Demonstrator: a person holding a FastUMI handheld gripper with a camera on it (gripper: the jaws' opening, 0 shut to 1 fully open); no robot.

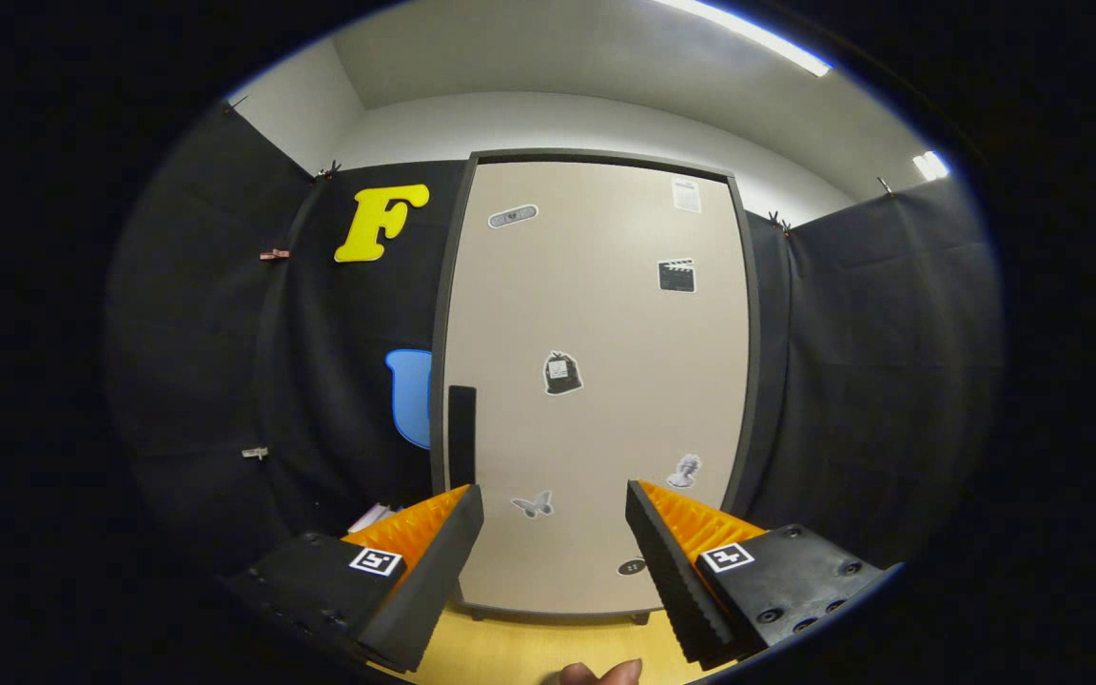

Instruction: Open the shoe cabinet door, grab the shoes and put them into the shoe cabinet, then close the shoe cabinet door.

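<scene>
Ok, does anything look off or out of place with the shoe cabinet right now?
Nothing stands out. The cabinet door is shut and sits straight in its frame, its stickers intact and its dark handle upright by the left edge. The gripper is open, empty, short of the door.

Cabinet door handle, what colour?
Black, a vertical bar at the beige door's left edge; gripper view. Gripper open.

This is a staged recording booth inside a plain room, not a lived-in home. Black cloth (225,381) is clipped up as walls at left and right of the frame, white walls and a ceiling light strip (748,33) rise above it, and a sticker-dotted shoe cabinet door (596,314) stands at centre.
</scene>
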